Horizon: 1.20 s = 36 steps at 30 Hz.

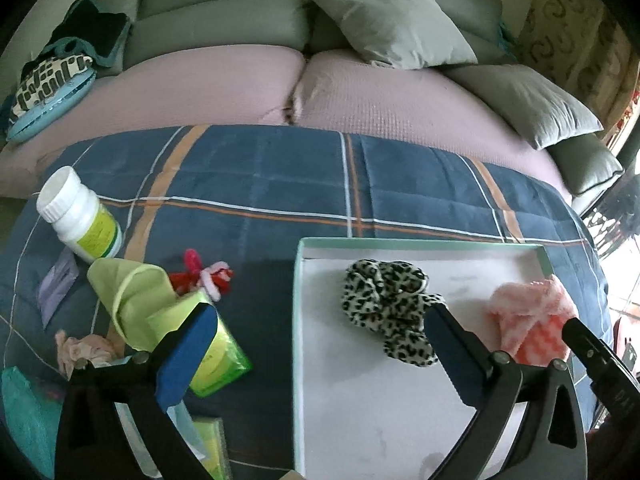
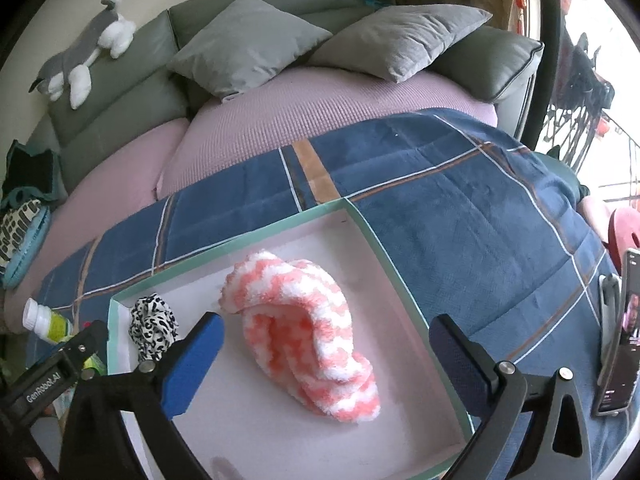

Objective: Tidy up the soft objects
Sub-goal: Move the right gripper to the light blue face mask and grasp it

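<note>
Contents of tray (image 1: pixel 304 320), a shallow white box with a mint rim, lower right of the left-wrist view, set on the blue plaid blanket (image 1: pixel 280 184):
- leopard-print scrunchie (image 1: pixel 386 304), lying at centre frame, near the tray's far wall;
- pink-and-white fuzzy sock (image 2: pixel 304 332), lying folded at mid-tray, centre of the right-wrist view.
Both are judged as already sorted.

Left outside the tray, lower left of the left-wrist view:
- yellow-green cloth (image 1: pixel 132 304), partly draped over a green packet (image 1: pixel 218 364);
- red-and-pink hair ties (image 1: pixel 204 276), just beside the cloth;
- pale pink crumpled fabric (image 1: pixel 80 350), near the bottom-left edge;
- teal material (image 1: pixel 24 412), at the corner; nature cannot be told.
The task is judged partly done, with several soft items still to be moved.

Grippers:
- left gripper (image 1: pixel 320 328): jaws spread wide, nothing pinched; the scrunchie is seen at its right finger, contact uncertain;
- right gripper (image 2: pixel 326 344): jaws spread wide either side of the sock, pads not pressing on it.

Surroundings:
- white pill bottle (image 1: pixel 78 216), tipped, at left, a hard item close to the remaining soft ones;
- phone on a stand (image 2: pixel 618 332), right edge;
- grey cushions (image 2: pixel 248 46) and plush dog (image 2: pixel 86 48), upper frame, well apart.

Obstruction: the packet and bottle are crowded against the cloth.
</note>
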Each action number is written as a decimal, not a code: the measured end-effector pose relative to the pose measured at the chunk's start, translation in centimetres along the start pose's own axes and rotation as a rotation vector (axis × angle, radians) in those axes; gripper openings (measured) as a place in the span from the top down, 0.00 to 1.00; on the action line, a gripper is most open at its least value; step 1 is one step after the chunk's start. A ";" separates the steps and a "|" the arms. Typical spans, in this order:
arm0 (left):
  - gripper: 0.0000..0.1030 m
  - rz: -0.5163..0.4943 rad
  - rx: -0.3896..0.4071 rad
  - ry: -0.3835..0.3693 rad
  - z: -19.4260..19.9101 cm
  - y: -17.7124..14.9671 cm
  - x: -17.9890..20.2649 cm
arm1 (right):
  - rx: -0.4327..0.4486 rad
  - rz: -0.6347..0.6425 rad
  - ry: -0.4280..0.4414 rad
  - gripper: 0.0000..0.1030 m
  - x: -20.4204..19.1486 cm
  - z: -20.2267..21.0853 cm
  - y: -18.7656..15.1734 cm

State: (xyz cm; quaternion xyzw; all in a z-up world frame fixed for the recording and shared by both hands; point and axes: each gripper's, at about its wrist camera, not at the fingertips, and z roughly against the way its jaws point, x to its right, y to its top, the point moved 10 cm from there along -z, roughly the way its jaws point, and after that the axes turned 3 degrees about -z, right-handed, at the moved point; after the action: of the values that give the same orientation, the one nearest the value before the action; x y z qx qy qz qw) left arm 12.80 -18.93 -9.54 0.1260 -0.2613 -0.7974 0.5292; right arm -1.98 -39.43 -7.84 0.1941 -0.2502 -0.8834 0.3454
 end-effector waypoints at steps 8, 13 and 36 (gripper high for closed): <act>0.00 -0.010 0.014 0.041 0.6 -0.1 -1.1 | -0.008 0.008 -0.014 0.00 -0.1 0.1 -0.1; 0.00 -0.022 0.025 0.040 1.7 -0.3 -1.7 | 0.019 -0.028 0.019 0.00 -0.5 1.1 0.2; 0.00 0.147 0.046 0.233 8.7 0.5 -16.1 | 0.048 0.149 0.180 0.00 -11.7 3.5 -2.1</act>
State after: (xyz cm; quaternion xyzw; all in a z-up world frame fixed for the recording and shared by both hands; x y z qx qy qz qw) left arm 15.63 -1.94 -3.18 0.2105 -0.2247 -0.7301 0.6100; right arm 3.13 -28.74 -4.24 0.2616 -0.2532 -0.8282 0.4261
